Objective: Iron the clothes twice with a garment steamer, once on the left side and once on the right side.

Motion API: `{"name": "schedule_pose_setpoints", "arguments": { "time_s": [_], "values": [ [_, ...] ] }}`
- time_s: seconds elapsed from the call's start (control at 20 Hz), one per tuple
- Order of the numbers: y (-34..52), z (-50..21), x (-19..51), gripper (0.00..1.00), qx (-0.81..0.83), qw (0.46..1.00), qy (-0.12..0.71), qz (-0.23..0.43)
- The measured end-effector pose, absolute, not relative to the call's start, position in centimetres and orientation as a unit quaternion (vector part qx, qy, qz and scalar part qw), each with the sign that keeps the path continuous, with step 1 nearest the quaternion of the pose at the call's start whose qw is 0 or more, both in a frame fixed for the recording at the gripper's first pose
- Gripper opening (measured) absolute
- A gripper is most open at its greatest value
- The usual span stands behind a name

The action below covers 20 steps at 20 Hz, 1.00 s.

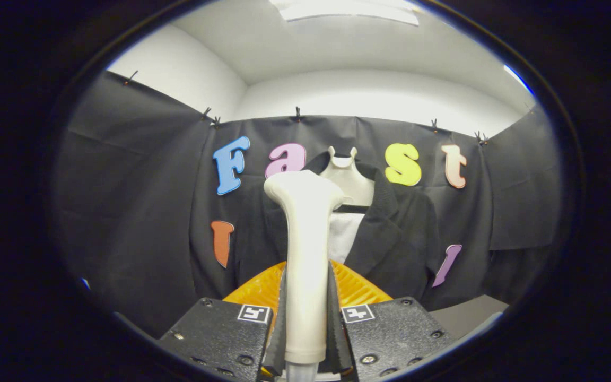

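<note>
A cream garment steamer [306, 254] stands upright between my fingers, its handle clamped on both sides and its head pointing up and away. My gripper [306, 318] is shut on that handle. Beyond the steamer a dark jacket [395, 233] hangs on a pale mannequin torso [349, 180], with a white shirt [345, 236] showing in its open front. The steamer head covers part of the jacket's left half and is still some way short of the cloth.
An orange ribbed piece [358, 289] lies just behind the fingers, low in front of the jacket. Black cloth walls [136, 201] close the booth on the left, back and right. A strip of grey tabletop [467, 313] shows at the lower right.
</note>
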State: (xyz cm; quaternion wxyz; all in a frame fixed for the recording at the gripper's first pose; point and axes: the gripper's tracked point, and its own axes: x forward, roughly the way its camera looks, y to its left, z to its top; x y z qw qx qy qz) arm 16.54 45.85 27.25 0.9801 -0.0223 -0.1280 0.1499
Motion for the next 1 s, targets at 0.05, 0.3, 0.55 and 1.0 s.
{"name": "schedule_pose_setpoints", "arguments": {
  "time_s": [0.05, 0.3, 0.55, 1.0],
  "values": [
    [46.5, 27.6, 16.6, 0.36, -0.025, 0.98, -0.131, 0.148],
    [49.5, 27.0, 17.7, 0.36, -0.049, 0.98, -0.131, 0.14],
    [50.2, 23.3, 19.3, 0.36, -0.064, 0.985, -0.096, 0.127],
    [50.1, 17.8, 19.1, 0.36, -0.061, 0.989, -0.058, 0.118]
  ]
}}
